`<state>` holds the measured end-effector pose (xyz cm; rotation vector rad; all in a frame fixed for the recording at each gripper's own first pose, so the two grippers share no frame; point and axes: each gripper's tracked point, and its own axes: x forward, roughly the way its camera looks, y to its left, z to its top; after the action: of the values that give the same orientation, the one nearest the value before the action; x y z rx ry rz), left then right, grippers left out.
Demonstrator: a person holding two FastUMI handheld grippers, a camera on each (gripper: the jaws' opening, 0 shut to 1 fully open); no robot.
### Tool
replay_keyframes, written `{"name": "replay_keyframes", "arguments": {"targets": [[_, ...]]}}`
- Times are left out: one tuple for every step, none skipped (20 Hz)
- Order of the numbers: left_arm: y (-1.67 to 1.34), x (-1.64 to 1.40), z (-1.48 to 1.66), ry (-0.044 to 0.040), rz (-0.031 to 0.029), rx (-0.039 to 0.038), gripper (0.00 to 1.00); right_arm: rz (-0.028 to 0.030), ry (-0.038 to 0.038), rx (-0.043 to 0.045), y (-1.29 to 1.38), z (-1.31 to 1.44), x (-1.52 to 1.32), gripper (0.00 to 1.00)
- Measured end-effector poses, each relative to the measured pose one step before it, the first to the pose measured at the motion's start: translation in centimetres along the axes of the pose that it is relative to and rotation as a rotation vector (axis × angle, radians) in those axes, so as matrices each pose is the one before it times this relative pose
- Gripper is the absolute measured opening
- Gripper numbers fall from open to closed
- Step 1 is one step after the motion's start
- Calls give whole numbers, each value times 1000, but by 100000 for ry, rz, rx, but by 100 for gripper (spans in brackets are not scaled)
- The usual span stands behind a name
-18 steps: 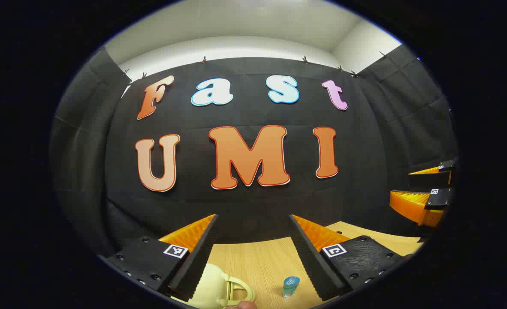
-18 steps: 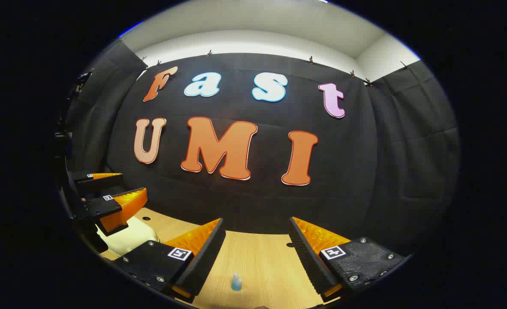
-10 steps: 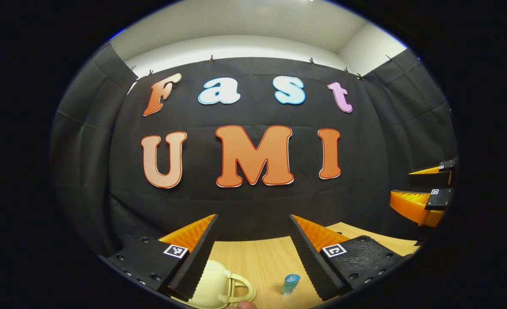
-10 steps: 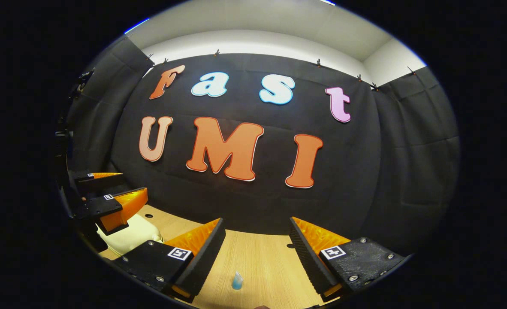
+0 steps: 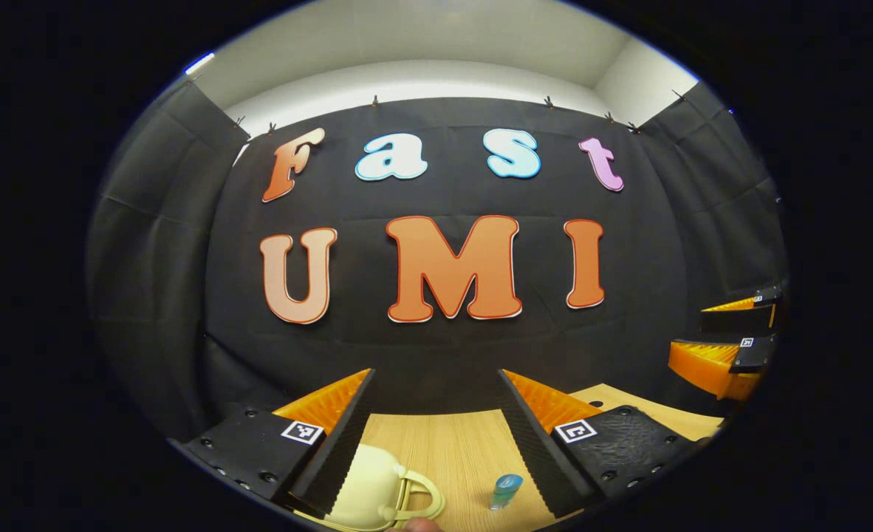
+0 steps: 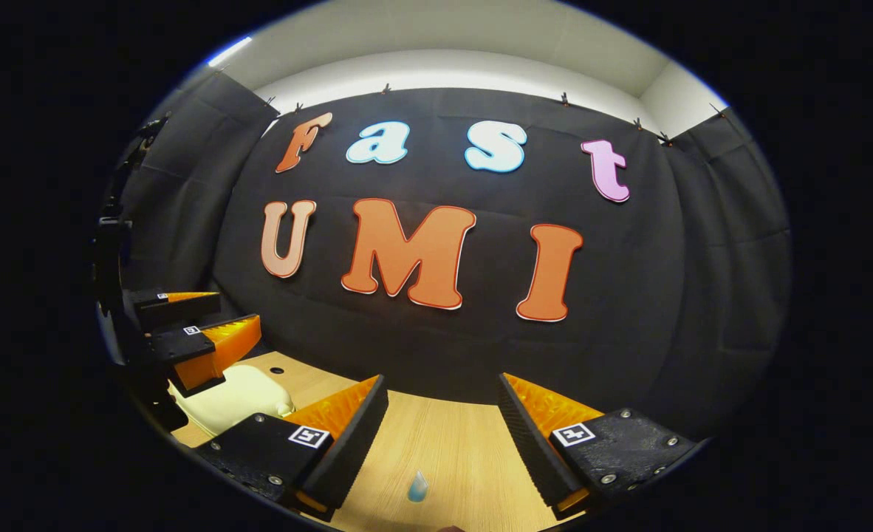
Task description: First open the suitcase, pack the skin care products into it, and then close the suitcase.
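Note:
A small cream suitcase with a looped handle lies shut on the wooden table, partly behind my left gripper's near finger. A little blue-capped skin care bottle stands to its right. My left gripper is open and held above both, holding nothing. In the right gripper view the bottle stands low between the fingers of my right gripper, which is open with nothing in it. The suitcase lies far left there, under the left gripper.
The black cloth wall rises just behind the table's far edge. In the left gripper view the right gripper hangs at the far right. Bare wooden table stretches ahead of both grippers. A fingertip shows at the bottom edge.
Both views have drifted slightly, so the wall shifts right and the suitcase and bottle show a little more. Both grippers stay open; nothing was touched.

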<state>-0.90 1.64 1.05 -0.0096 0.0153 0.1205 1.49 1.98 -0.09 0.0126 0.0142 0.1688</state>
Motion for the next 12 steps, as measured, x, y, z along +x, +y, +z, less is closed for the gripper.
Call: {"name": "replay_keyframes", "arguments": {"targets": [[238,86,-216,-90,1574,1718,98,1732,172,827,193,-209,337,94],[170,216,-246,716,1207,2255,98,1320,-50,587,123,-43,244,94],[-126,80,-953,1868,508,2749,98,1262,124,260,77,-183,240,94],[-87,243,-975,2465,-76,3446,98,794,447,-60,-48,-233,320,94],[-451,291,-1080,2474,-404,3942,98,997,488,8,10,-301,264,94],[-175,148,-805,1908,78,3192,98,760,111,45,-110,-119,138,94],[-168,-213,-874,824,892,3085,98,242,-107,72,-276,-56,118,94],[-25,-14,-694,703,877,3499,98,609,42,331,-198,-115,174,94],[-356,167,-1057,1531,-93,3630,98,-64,145,93,-220,-217,300,94],[-599,130,-1075,2086,-1142,3486,98,188,270,-64,-366,-156,215,94],[-745,220,-1202,2203,-1681,3357,98,-144,250,-412,-368,-203,163,94],[-824,99,-985,2107,-1812,3622,98,-93,202,-557,-375,-161,134,94]]}}
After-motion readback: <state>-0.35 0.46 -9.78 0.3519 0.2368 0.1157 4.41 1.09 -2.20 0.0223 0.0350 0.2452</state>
